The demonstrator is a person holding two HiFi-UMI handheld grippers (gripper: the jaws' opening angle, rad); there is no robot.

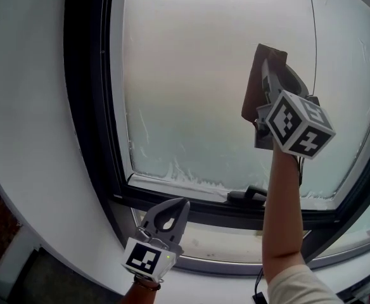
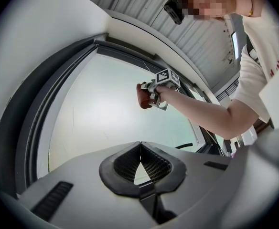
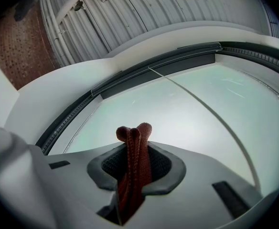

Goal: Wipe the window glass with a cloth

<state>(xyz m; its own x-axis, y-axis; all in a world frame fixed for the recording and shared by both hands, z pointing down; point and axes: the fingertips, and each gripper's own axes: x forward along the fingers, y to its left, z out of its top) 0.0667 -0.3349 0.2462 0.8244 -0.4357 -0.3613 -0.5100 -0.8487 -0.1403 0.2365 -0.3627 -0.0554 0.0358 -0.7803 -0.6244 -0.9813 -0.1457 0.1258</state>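
The right hand-held gripper pinches the cloth upright at the window glass just ahead; the left hand-held gripper, pressed together and empty, hangs lower.

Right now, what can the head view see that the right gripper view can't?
Only the head view shows the left gripper, shut and empty, held low, and the person's arm. Only the right gripper view shows the ribbed ceiling and a reddish wall. Both show the red-brown cloth pinched in the right gripper, and the window glass.
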